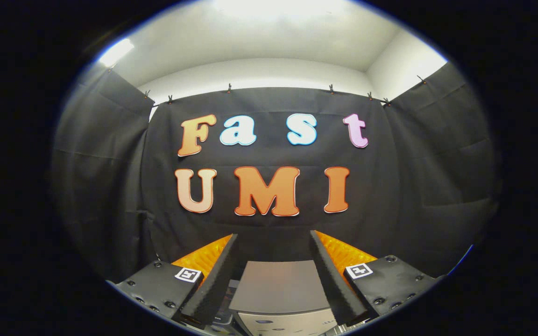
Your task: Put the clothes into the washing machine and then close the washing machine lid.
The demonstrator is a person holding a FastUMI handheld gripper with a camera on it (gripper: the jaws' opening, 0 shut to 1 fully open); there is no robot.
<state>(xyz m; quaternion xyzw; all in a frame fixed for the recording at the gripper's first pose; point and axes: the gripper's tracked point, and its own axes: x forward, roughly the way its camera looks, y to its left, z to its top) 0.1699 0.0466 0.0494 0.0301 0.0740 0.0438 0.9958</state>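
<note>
Gripper: we hold the gripper [273,280] level and high, facing the booth's back wall; its 2 fingers stand wide apart with nothing between them.
Washing machine: we see the washing machine [280,298] low between the 2 fingers and just beyond them, its flat grey top showing in the gap, with a paler front panel below.
Lid: the top looks flat and down, so we judge the lid [279,283] shut, though the seam is too small to be sure.
Clothes: we cannot tell where they are from here.
Stage: a shut lid and an empty gripper fit either clothes waiting outside or clothes inside with the lid closed over them.
Doing it well: we would tilt the gripper down until the machine's top and its surroundings are in plain sight, keeping the fingers wide.
</note>
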